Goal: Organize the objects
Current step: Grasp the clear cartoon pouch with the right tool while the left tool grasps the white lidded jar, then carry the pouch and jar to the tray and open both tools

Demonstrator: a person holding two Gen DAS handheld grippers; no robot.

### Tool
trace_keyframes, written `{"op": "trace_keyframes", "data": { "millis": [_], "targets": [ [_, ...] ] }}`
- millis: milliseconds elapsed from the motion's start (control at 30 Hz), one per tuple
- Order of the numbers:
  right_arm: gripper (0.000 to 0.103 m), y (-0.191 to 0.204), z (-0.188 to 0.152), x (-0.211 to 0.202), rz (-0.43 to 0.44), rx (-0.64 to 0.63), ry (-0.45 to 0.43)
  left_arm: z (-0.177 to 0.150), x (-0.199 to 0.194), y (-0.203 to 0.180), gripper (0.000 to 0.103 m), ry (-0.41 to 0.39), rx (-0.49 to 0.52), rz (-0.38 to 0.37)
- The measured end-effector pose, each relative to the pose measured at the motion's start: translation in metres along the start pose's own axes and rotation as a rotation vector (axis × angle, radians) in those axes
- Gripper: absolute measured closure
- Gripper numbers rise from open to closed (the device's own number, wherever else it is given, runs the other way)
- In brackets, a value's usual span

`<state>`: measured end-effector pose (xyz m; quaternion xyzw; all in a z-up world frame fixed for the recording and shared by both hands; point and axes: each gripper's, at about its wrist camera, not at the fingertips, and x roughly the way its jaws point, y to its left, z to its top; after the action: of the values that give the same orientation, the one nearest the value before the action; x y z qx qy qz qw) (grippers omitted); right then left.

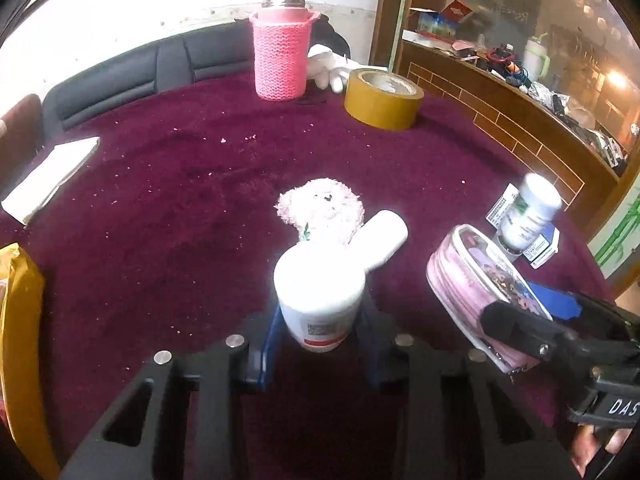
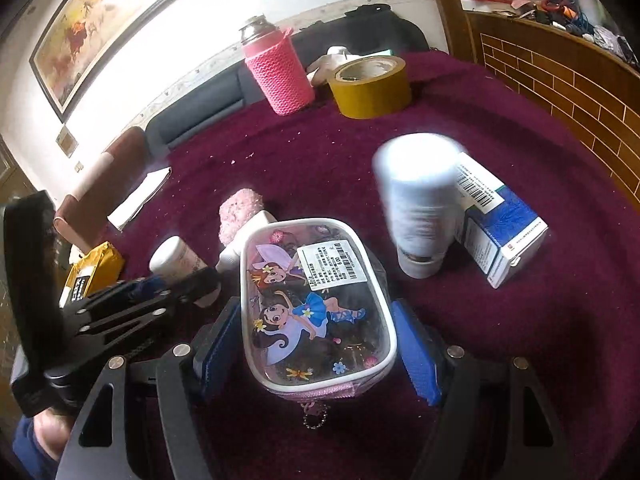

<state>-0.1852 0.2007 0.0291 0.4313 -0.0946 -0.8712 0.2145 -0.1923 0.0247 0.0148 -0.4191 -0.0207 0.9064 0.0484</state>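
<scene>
My left gripper is shut on an upright white bottle, its blue pads against the bottle's sides. Just behind it sit a small pink plush bear and a second white bottle lying on its side. My right gripper is shut on a clear pink pouch with a cartoon fairy print; in the left wrist view the pouch hangs tilted above the cloth. A third white bottle, blurred, stands against a blue and white box.
The table has a dark red plush cloth. At the back stand a flask in a pink knitted sleeve and a yellow tape roll. White paper and a yellow bag lie left. A wooden counter borders the right.
</scene>
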Motion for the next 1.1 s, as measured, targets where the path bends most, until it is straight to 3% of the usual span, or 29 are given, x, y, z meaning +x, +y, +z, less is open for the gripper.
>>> {"op": "trace_keyframes", "data": {
  "millis": [200, 600, 833, 1100],
  "targets": [
    [0.025, 0.004, 0.0, -0.002, 0.012, -0.014, -0.005, -0.014, -0.026, 0.012, 0.07, -0.028, -0.057, -0.022],
    [0.025, 0.048, -0.011, -0.013, 0.068, -0.162, -0.065, -0.065, -0.115, 0.033, 0.07, -0.08, -0.107, -0.03],
    [0.025, 0.068, -0.02, -0.008, 0.107, -0.157, -0.038, -0.094, -0.173, 0.058, 0.07, -0.136, -0.141, -0.033],
    [0.024, 0.133, -0.039, -0.026, 0.214, -0.203, -0.035, -0.116, -0.212, 0.111, 0.07, -0.192, -0.226, -0.021]
  ]
}}
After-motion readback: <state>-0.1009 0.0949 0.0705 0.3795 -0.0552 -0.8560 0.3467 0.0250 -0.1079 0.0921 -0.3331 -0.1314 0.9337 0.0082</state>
